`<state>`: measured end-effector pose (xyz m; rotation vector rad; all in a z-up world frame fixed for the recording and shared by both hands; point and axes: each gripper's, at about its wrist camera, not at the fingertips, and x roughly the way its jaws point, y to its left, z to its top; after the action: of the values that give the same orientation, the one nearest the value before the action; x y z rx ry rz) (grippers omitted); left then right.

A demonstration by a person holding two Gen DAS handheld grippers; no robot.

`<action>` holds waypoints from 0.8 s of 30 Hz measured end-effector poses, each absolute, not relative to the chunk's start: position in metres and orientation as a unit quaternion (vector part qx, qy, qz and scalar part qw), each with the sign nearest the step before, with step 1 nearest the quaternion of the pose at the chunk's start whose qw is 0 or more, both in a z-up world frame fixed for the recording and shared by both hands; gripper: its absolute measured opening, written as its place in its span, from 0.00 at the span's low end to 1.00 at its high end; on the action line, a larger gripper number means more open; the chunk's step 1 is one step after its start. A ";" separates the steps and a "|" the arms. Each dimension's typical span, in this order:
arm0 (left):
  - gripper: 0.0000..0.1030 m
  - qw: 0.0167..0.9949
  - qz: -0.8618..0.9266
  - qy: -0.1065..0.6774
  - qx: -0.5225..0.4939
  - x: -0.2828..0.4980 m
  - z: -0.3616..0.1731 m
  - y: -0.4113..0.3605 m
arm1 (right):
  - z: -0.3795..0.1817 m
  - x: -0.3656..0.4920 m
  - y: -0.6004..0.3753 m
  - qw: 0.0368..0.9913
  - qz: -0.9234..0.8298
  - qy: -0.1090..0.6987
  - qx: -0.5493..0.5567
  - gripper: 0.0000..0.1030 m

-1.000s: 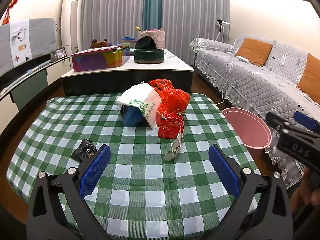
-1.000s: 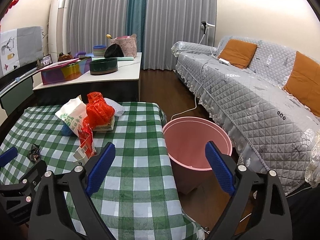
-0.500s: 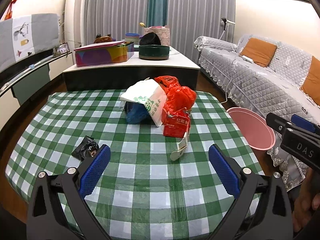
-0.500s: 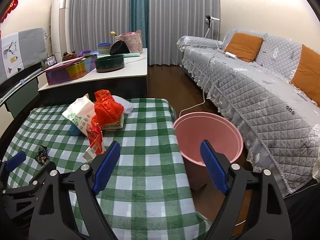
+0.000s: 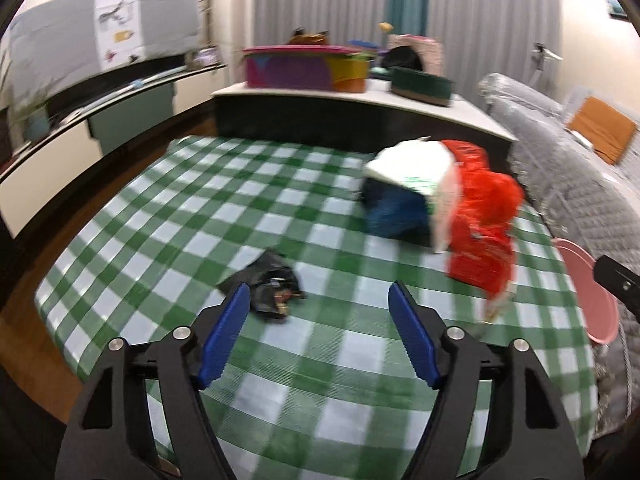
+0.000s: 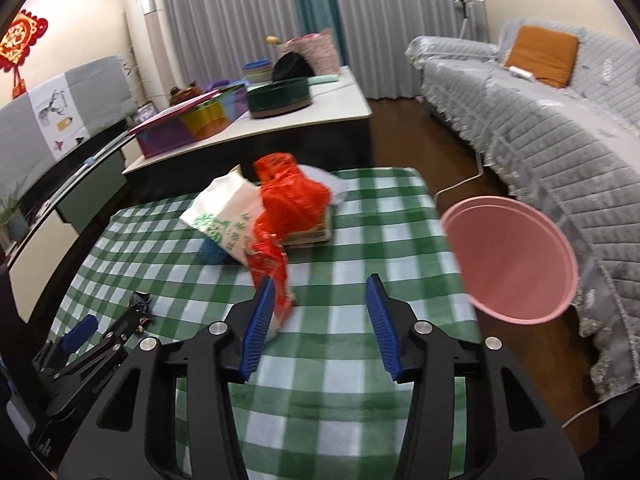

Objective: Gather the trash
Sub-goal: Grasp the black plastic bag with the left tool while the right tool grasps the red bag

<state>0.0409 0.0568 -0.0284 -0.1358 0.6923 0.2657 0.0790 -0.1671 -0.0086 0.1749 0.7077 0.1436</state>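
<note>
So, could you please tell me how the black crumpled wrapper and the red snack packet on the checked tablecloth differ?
The black crumpled wrapper is small, dark and lies flat; the red snack packet is bright, larger and stands tilted against the pile of bags. The wrapper lies alone near the left gripper; the packet is just ahead of the right gripper. Both rest ungrasped on the checked tablecloth.

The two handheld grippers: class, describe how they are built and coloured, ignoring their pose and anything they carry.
Both the left gripper and the right gripper are matte black plastic frames with triangular cut-outs and round silver bolt heads. Each finger ends in a ribbed blue pad. No cables or sleeves show.
</note>
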 end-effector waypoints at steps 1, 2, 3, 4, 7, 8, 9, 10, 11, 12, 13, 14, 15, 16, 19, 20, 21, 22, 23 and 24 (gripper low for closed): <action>0.67 0.927 0.140 0.341 -0.068 0.044 -0.032 0.062 | -0.010 0.083 -0.166 0.930 0.074 0.349 0.087 0.46; 0.66 0.926 0.145 0.343 -0.068 0.047 -0.035 0.065 | -0.014 0.089 -0.162 0.928 0.079 0.354 0.091 0.46; 0.66 0.924 0.151 0.345 -0.069 0.049 -0.038 0.069 | -0.016 0.092 -0.161 0.925 0.085 0.358 0.096 0.46; 0.66 0.921 0.159 0.349 -0.073 0.052 -0.042 0.074 | -0.020 0.098 -0.157 0.921 0.094 0.365 0.101 0.46; 0.66 0.912 0.174 0.360 -0.086 0.057 -0.050 0.083 | -0.030 0.106 -0.145 0.915 0.106 0.376 0.099 0.46; 0.66 0.910 0.177 0.364 -0.090 0.058 -0.053 0.085 | -0.033 0.108 -0.143 0.914 0.109 0.379 0.098 0.46; 0.66 0.908 0.181 0.367 -0.093 0.059 -0.055 0.088 | -0.035 0.111 -0.142 0.912 0.110 0.382 0.099 0.46; 0.66 0.907 0.183 0.367 -0.095 0.060 -0.056 0.089 | -0.034 0.113 -0.142 0.913 0.110 0.381 0.099 0.46; 0.66 0.906 0.185 0.367 -0.097 0.062 -0.057 0.090 | -0.033 0.115 -0.142 0.914 0.108 0.378 0.097 0.46; 0.66 0.906 0.188 0.368 -0.098 0.064 -0.058 0.091 | -0.030 0.117 -0.143 0.917 0.105 0.374 0.094 0.47; 0.66 0.904 0.191 0.370 -0.099 0.066 -0.060 0.092 | -0.026 0.122 -0.144 0.920 0.102 0.368 0.091 0.48; 0.66 0.901 0.194 0.373 -0.103 0.068 -0.062 0.094 | -0.024 0.126 -0.146 0.921 0.101 0.365 0.093 0.49; 0.66 0.900 0.196 0.375 -0.106 0.069 -0.064 0.095 | -0.020 0.132 -0.149 0.923 0.098 0.361 0.095 0.50; 0.66 0.897 0.197 0.379 -0.110 0.070 -0.066 0.096 | -0.019 0.136 -0.152 0.924 0.095 0.357 0.096 0.50; 0.66 0.894 0.202 0.383 -0.116 0.073 -0.069 0.100 | -0.015 0.153 -0.158 0.925 0.091 0.353 0.102 0.51; 0.66 0.893 0.203 0.384 -0.118 0.073 -0.069 0.100 | -0.014 0.159 -0.158 0.925 0.092 0.354 0.105 0.52; 0.66 0.892 0.203 0.386 -0.120 0.075 -0.070 0.101 | -0.014 0.167 -0.158 0.923 0.094 0.357 0.105 0.55; 0.65 0.890 0.203 0.389 -0.123 0.076 -0.071 0.102 | -0.015 0.173 -0.158 0.922 0.098 0.360 0.104 0.59; 0.60 0.889 0.203 0.390 -0.125 0.076 -0.071 0.103 | -0.016 0.180 -0.156 0.919 0.105 0.365 0.101 0.61; 0.58 0.889 0.201 0.392 -0.128 0.077 -0.072 0.103 | -0.017 0.184 -0.154 0.918 0.108 0.368 0.098 0.64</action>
<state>0.0768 0.1034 -0.0719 -0.2669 0.8135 0.4183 0.1844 -0.1545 -0.0174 0.2011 0.7574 0.2221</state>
